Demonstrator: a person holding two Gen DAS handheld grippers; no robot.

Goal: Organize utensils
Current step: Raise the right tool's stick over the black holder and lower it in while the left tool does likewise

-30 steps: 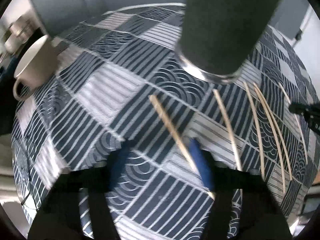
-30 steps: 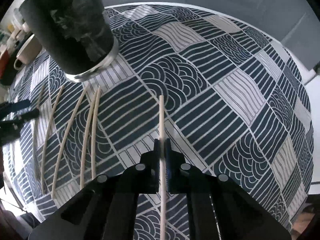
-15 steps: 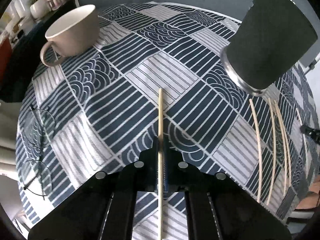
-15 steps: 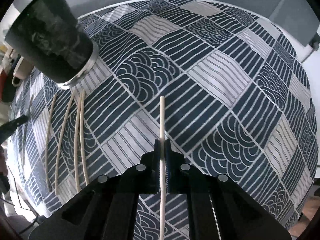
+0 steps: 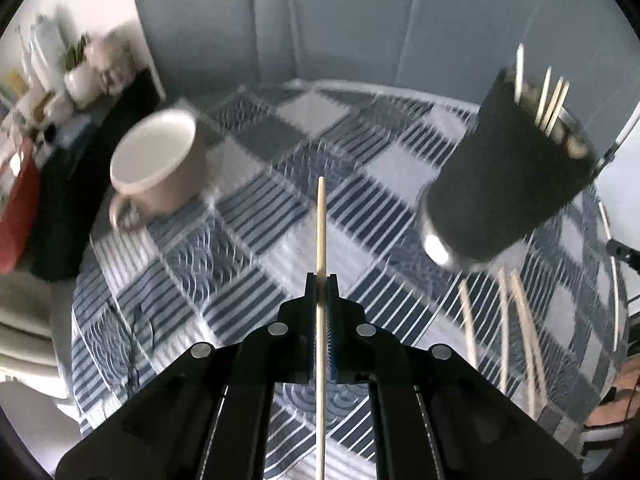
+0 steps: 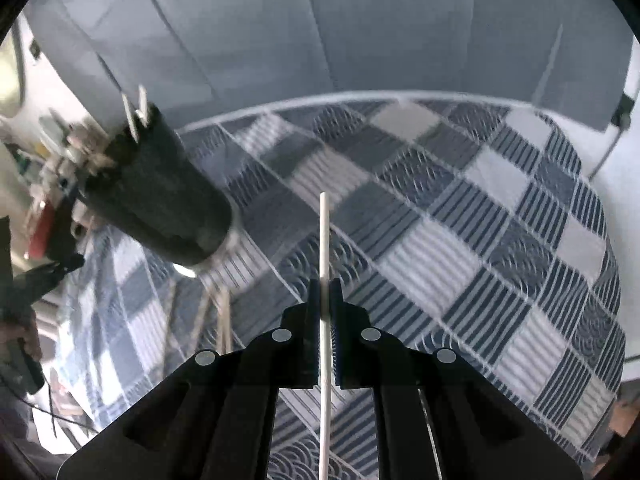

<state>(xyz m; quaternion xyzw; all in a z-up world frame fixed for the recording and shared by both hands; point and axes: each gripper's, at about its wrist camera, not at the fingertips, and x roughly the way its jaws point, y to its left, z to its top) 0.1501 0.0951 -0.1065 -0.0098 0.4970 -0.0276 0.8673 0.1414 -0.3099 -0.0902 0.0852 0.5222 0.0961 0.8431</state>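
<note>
Two chopsticks are in hand, one per tool, and both are clear of the table (image 5: 400,136). We read this as the carry step: sticks lifted from the patterned cloth and on their way to the dark cup (image 5: 512,176).

Left wrist view, left to right: a beige mug (image 5: 160,168) stands at the left of the table; in the middle, the left tool (image 5: 321,280) has its fingers pressed together on a wooden chopstick (image 5: 320,232) that points up and forward along them; to the right is the dark cup with several sticks already standing in it; below it, loose chopsticks (image 5: 516,320) lie on the cloth.

Right wrist view, left to right: the dark cup (image 6: 160,208) sits at the left with stick tips above its rim; a few loose sticks (image 6: 224,320) lie below it; centre, the right tool (image 6: 325,284) is pinching a pale chopstick (image 6: 325,240).

Next move, in our judgement: each stick's far end must be brought over the cup mouth and tipped steeply before release, clear of the sticks already inside. Both cannot easily enter together, so one at a time seems safer.

Compared with a second ago: the left tool was then spread around a stick lying on the cloth; now it is clamped on it. The right tool already held its stick. Both views now take in the cup's rim and far more wall, so both tools have risen.
</note>
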